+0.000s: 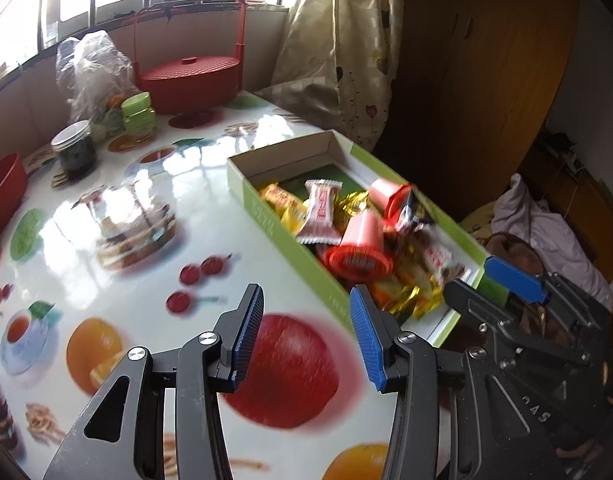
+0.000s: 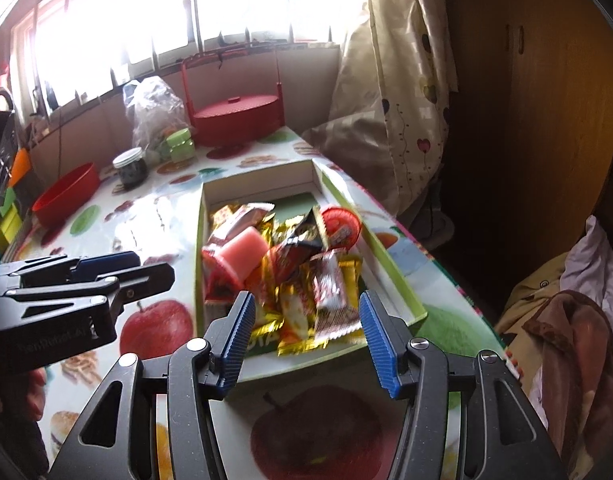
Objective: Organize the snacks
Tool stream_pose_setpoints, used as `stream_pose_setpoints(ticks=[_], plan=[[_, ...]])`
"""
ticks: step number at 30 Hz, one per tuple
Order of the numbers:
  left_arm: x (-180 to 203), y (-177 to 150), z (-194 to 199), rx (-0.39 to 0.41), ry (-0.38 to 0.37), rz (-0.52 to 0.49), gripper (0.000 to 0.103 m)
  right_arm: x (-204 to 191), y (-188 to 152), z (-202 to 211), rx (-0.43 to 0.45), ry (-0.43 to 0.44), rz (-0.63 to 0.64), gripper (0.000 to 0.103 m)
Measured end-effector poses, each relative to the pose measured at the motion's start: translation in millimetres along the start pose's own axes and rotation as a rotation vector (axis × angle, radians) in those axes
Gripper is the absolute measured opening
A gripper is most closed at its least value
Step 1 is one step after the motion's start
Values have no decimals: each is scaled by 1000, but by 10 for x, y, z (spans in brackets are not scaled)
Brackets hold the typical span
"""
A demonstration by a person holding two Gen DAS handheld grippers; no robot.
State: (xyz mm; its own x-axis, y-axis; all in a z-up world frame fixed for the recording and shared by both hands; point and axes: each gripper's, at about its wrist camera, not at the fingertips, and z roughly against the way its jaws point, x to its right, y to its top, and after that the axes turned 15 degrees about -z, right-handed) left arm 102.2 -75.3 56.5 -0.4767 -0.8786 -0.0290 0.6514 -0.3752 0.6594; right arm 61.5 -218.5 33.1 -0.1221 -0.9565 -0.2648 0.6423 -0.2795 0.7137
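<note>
Now | left gripper (image 1: 306, 332) jaws wide, empty | right gripper (image 2: 306, 334) jaws wide, empty

Daylight pours in from the window (image 2: 210, 12) at the back, blown out to pure white in the right wrist view. The glossy tabletop (image 1: 178, 168) throws back bright glare patches. The snacks (image 1: 346, 232) in the box are smeared by motion blur. The wardrobe (image 1: 486, 60) side stays dim and brown. Fisheye distortion bends the window bars, and the corners fall to black.
</note>
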Motion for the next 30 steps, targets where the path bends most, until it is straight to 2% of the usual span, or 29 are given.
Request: stream_pose_setpoints(ticks=[4,8,11,14,17,25,27,30], plan=[[6,-187,-16,-39,8,11,53,6,-124,23,-36,-20,9,54],[5,-305,-16,-49,14,15,54,35,-241,22,-71,-34,-1,56],[15,-389,-59,-75,21,15,54,58,-274,34,-69,-45,-18,61],[42,-454,-70,-86,15,13,54,55,-310,71,-69,-65,-12,62],[73,-504,-97,-102,2,4,54,69,-382,96,-84,-61,-16,62],[184,-560,-104,-105,25,-22,55,78,-539,-33,-156,-61,-18,62],[222,-563,-108,-107,26,-34,61,88,-556,-60,-167,-65,-24,62],[277,-568,-114,-114,47,-49,62,84,-566,-63,-162,-70,-23,63]])
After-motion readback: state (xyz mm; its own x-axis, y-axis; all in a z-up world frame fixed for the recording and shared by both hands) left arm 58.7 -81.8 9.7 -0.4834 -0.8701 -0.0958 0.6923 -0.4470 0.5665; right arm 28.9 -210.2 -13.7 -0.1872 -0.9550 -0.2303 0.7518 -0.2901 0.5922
